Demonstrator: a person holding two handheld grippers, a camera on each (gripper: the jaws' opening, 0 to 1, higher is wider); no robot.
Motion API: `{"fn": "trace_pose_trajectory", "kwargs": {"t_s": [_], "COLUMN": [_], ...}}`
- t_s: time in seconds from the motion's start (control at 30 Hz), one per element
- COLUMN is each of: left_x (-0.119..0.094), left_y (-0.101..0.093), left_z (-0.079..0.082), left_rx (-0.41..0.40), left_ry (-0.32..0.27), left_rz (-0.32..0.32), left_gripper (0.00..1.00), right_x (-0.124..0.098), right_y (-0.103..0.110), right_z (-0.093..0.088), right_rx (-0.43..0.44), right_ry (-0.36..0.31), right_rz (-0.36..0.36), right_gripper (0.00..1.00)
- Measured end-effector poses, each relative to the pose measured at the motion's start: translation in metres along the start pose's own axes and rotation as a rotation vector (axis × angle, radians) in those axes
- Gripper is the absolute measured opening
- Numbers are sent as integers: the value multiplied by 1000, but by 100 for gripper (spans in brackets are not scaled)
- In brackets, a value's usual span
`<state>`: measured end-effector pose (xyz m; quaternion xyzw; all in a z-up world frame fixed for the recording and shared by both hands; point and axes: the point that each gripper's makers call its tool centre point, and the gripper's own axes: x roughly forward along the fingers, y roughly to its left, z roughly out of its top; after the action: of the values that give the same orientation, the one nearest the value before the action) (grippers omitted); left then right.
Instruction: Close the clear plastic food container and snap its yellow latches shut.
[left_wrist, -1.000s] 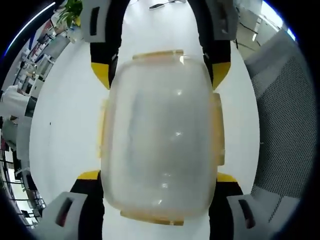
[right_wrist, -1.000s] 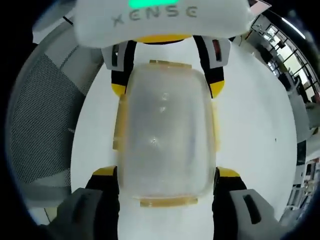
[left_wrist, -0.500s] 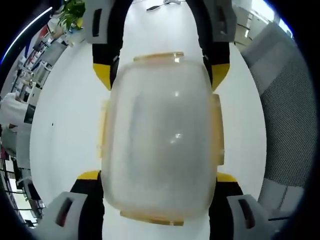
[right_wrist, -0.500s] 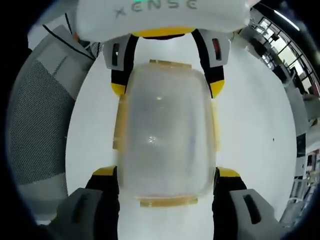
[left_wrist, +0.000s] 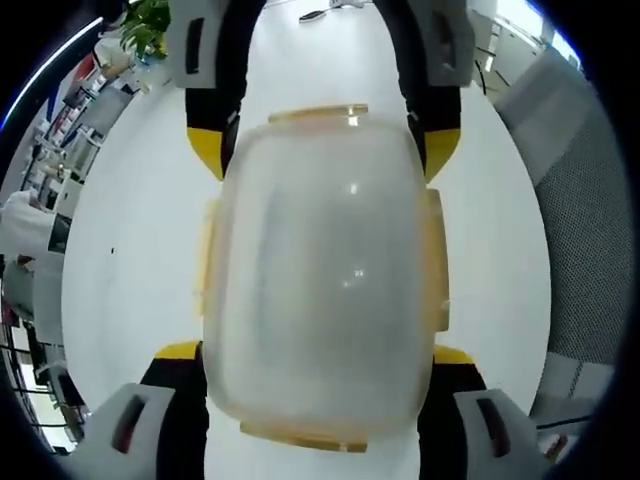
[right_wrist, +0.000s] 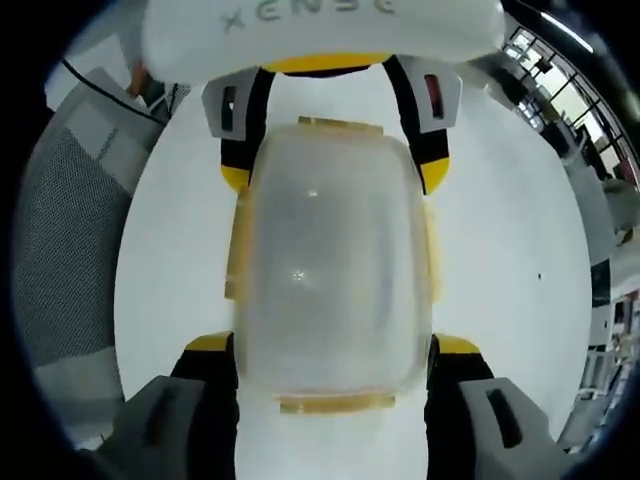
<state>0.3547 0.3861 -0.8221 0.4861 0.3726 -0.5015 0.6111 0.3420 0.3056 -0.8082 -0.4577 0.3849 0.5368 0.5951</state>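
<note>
The clear plastic food container (left_wrist: 320, 270) has its lid on and lies lengthwise between both grippers above the white table (left_wrist: 120, 250). Yellow latches (left_wrist: 318, 112) show at both ends and along both long sides, lying flat against it. My left gripper (left_wrist: 315, 355) is shut on its near end, jaws pressing on either side. My right gripper (left_wrist: 322, 150) holds the far end. In the right gripper view the container (right_wrist: 330, 270) sits the same way: right gripper (right_wrist: 332, 345) shut on the near end, left gripper (right_wrist: 333, 175) on the far end, a side latch (right_wrist: 233, 255) at the left edge.
A grey mesh chair (left_wrist: 590, 240) stands beside the round table, also seen as the chair (right_wrist: 60, 250) at the left of the right gripper view. A green plant (left_wrist: 145, 25) and office furniture lie beyond the table's far edge.
The background has slid sideways in both views, so the hands have turned a little. The container stays gripped the same way between both pairs of jaws.
</note>
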Motion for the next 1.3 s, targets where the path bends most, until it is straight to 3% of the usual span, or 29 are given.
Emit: {"fn": "trace_pose_trajectory", "kwargs": {"t_s": [0.5,0.8,1.3], "left_x": [8,10,10], "left_y": [36,48,51], "left_z": [-3,-4,-3], "left_rx": [-1,10,11], "left_ry": [7,10,-15], "left_rz": [3,2,3], "left_gripper": [85,85,85], "right_x": [5,6,6], "right_y": [-33,-45,-48], "right_z": [0,1,1], "right_rx": [1,15,21], "right_ry": [12,6,-1], "right_rz": [-7,-12,-15], "right_gripper": [74,75,75]}}
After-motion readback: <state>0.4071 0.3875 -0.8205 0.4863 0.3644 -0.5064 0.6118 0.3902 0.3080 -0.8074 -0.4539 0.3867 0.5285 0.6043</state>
